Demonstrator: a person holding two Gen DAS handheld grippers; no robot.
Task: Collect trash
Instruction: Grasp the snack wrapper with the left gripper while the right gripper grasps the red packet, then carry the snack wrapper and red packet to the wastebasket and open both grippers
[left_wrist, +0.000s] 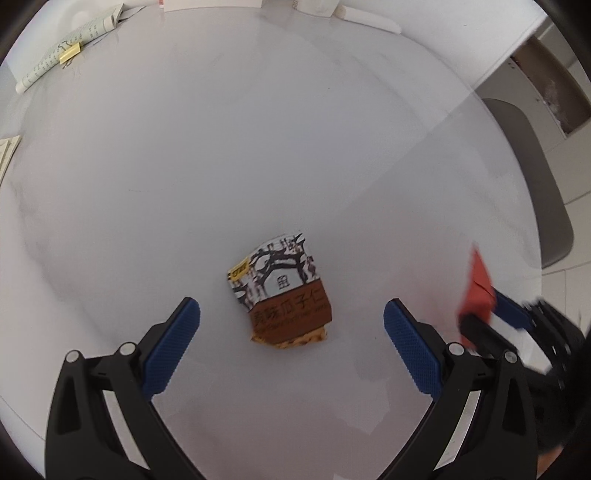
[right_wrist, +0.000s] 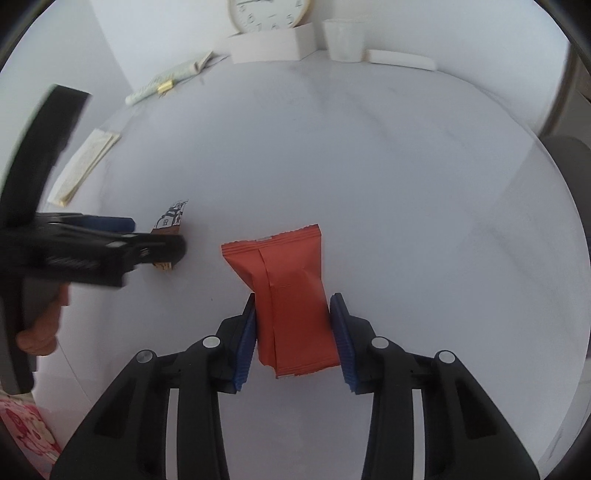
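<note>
A crumpled snack wrapper (left_wrist: 282, 291), black-and-white print above a brown band, lies flat on the white table (left_wrist: 258, 147). My left gripper (left_wrist: 291, 304) points steeply down at it, open, its blue pads well apart on either side of the wrapper and not touching it. In the right wrist view the same wrapper (right_wrist: 171, 218) shows partly behind the left gripper (right_wrist: 147, 236). My right gripper (right_wrist: 294, 299) is shut on a red snack packet (right_wrist: 288, 280), with both blue pads against its sides. That red packet (left_wrist: 478, 288) also appears at the right edge of the left wrist view.
At the table's far side stand a round clock (right_wrist: 271, 14), a white box (right_wrist: 271, 44) and a white cup (right_wrist: 343, 38). Folded papers (right_wrist: 83, 166) and a clipped booklet (left_wrist: 70, 51) lie at the left. A grey chair (left_wrist: 532, 177) stands beyond the right edge.
</note>
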